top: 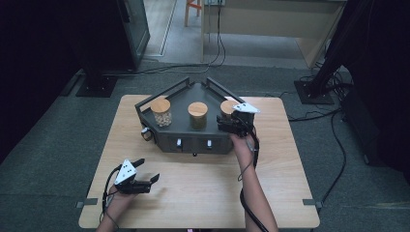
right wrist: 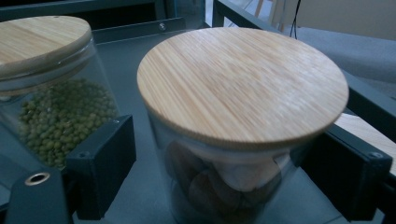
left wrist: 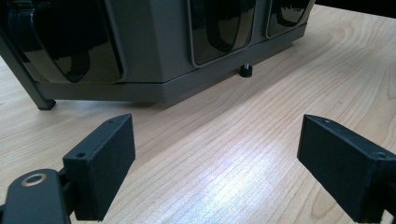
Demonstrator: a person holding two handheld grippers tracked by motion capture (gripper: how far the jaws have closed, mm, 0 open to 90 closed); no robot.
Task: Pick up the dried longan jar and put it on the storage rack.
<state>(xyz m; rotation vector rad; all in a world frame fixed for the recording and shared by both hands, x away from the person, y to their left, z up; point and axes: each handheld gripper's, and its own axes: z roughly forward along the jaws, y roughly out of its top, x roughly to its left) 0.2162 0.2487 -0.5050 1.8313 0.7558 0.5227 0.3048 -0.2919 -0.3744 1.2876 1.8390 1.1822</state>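
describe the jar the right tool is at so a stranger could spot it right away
On the wooden table stands a dark angular rack carrying three wooden-lidded glass jars. Take the rightmost jar, between the right tool's jaws. It holds brown and pale pieces, unlike the middle jar of small green beans.

Three jars stand in a row on the rack.
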